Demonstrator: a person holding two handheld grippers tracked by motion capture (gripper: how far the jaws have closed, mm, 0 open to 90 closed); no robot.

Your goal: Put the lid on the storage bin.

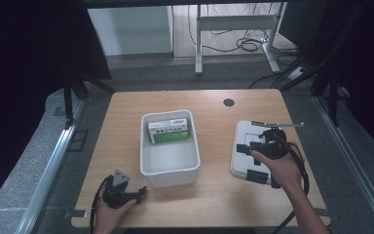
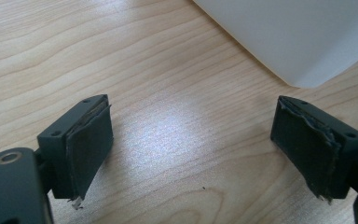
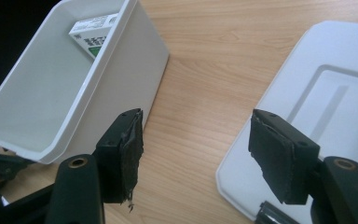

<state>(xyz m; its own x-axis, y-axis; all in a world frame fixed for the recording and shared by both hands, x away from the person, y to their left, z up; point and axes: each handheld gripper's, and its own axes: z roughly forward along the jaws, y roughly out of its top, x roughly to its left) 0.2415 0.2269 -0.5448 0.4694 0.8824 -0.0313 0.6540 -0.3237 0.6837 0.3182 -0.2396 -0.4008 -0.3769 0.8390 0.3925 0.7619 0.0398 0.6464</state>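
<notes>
On the light wooden table (image 1: 214,200) stands a white rectangular plastic bin (image 1: 170,168), and inside it, leaning against the far wall, lies a green-and-white printed carton (image 1: 169,130). To the right of the bin rests a flat white plastic lid (image 1: 241,156) with black clips at its edges.

The right gripper (image 3: 196,154) hovers over the left edge of that lid, its jaws spread wide with nothing between them. In the right gripper view the lid's rounded corner sits under the right jaw, bare wood shows in the gap, and the bin's side wall stands just beyond the left jaw.

The left gripper (image 2: 191,140) lies low near the table's front left, beside the bin's near corner. Its jaws also stand wide apart, holding nothing, with only wood grain between them and the bin's corner just ahead.
</notes>
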